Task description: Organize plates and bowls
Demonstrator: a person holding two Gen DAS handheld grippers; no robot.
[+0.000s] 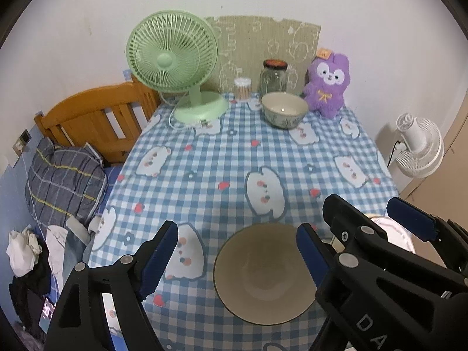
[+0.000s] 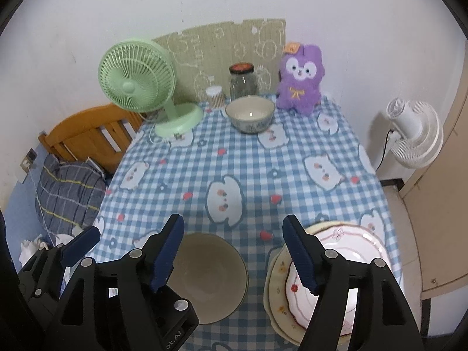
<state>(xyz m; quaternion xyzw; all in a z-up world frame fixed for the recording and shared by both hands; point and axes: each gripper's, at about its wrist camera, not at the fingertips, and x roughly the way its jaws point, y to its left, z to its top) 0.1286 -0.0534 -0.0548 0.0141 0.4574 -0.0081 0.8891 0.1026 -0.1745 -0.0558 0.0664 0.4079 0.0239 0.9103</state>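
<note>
- both jaws stand spread wide: my left gripper (image 1: 237,257) holds nothing, and my right gripper (image 2: 233,253) holds nothing either.
- from the left wrist view, the near bowl (image 1: 261,275) sits on the table (image 1: 210,158) between my left fingers, nearer the right finger; i cannot tell whether that finger touches its rim.
- from the right wrist view, that same bowl lies low and left, partly behind my left finger (image 2: 166,254) of this gripper.
- the plates (image 2: 336,263) are stacked at the near right edge of the table: a white one with a red rim and flowers on top of a cream one.
- my right finger of the right gripper overlaps the top plate in the picture; contact i cannot tell.
- the plates lie just beside the near bowl, to its right, not touching it.
- a far bowl (image 2: 250,114) stands upright at the far side, well apart from the near bowl and plates.
- behind the far bowl stand a jar (image 2: 242,80) with a dark lid and a small tub (image 2: 215,97) to its left.
- a purple plush (image 2: 299,80) sits right of the jar, against the wall.
- a green fan (image 2: 137,80) stands at the far left corner.
- a white fan (image 2: 414,134) stands off the table to the right.
- a wooden headboard (image 1: 93,117) and a plaid pillow (image 1: 63,181) lie left of the table.
</note>
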